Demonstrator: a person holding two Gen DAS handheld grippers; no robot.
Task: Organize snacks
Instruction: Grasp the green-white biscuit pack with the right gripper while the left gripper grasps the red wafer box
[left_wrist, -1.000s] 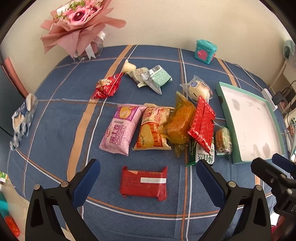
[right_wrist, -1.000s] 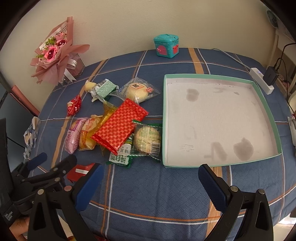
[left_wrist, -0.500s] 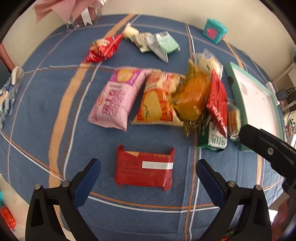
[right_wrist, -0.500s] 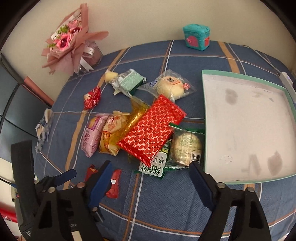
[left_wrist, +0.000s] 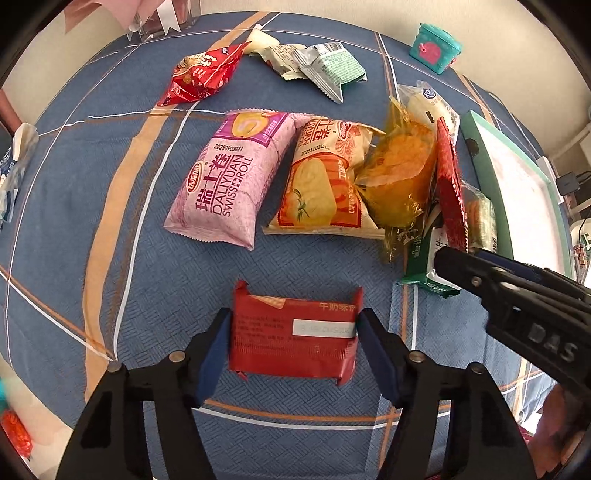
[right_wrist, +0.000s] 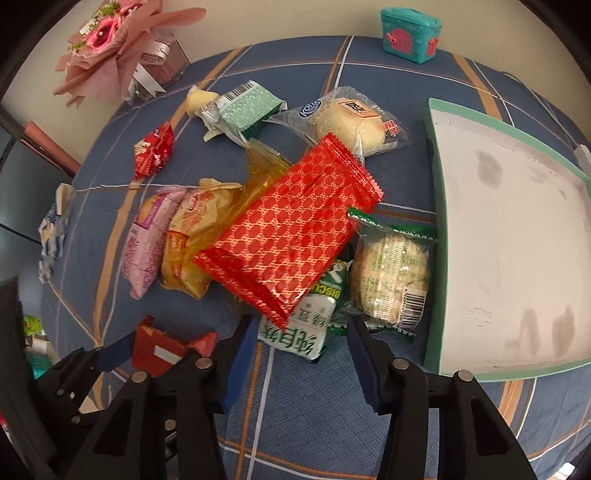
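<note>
The left wrist view is looking steeply down at a flat red packet (left_wrist: 293, 339) with a white label strip, lying alone on the blue checked cloth (left_wrist: 74, 192) nearer the camera than the row of snacks. The left gripper (left_wrist: 291, 343) is straddling it, its blue pads closing in and touching the packet's two short ends. This view is also showing the printed fronts of a pink roll bag (left_wrist: 225, 181) and an orange bag (left_wrist: 325, 184) lying side by side.

The right wrist view is giving what the first mostly hides: the wide face of a shiny red patterned bag (right_wrist: 291, 232) lying tilted across the pile, a round biscuit pack (right_wrist: 391, 277) just beside the tray, and the bare white floor of the green-rimmed tray (right_wrist: 439, 295) at the right. The right gripper (right_wrist: 299, 350) is closing around the end of a green and white biscuit packet (right_wrist: 299, 328) sticking out from under the red bag; whether its pads are already pressing it, I cannot tell. A pink bouquet (right_wrist: 110, 40) is standing at the far edge.
</note>
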